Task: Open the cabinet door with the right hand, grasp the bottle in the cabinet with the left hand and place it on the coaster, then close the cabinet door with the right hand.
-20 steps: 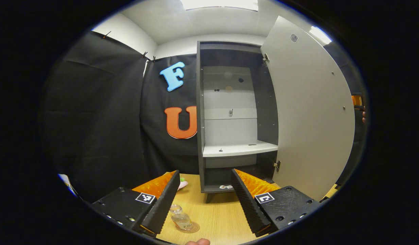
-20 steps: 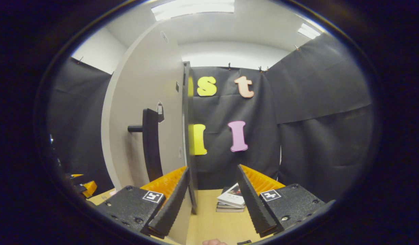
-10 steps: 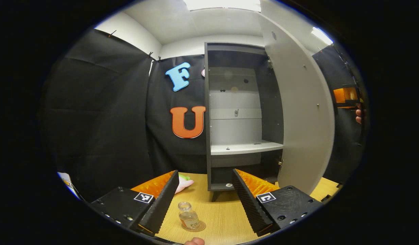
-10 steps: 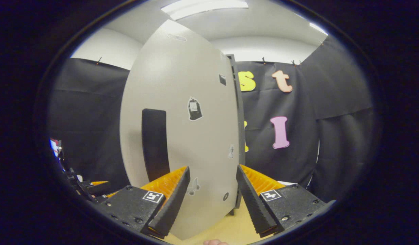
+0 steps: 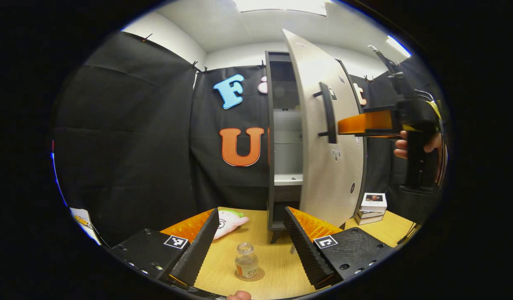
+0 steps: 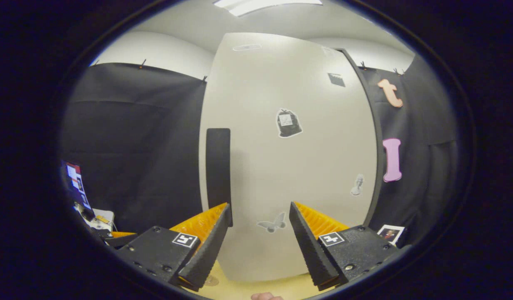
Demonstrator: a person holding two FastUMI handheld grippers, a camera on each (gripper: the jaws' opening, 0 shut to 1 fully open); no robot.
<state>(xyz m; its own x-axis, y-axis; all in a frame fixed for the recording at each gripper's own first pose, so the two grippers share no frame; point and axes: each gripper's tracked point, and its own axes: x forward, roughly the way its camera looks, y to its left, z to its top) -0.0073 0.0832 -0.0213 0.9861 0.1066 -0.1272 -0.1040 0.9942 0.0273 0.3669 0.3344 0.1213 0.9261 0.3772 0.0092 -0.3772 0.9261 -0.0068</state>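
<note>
At the lower centre of the left gripper view, the small clear glass bottle (image 5: 246, 261) stands on the round brown coaster (image 5: 256, 275), between my left gripper's (image 5: 251, 238) wide-open, empty fingers. Right of centre, the pale grey cabinet door (image 5: 327, 137) stands partly ajar: closing remains. My right gripper (image 6: 259, 238), level, gapes empty before it.

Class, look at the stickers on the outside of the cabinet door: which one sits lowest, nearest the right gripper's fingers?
The butterfly sticker, low on the cabinet door; the bag-shaped sticker and the small figure sticker sit higher.
</note>
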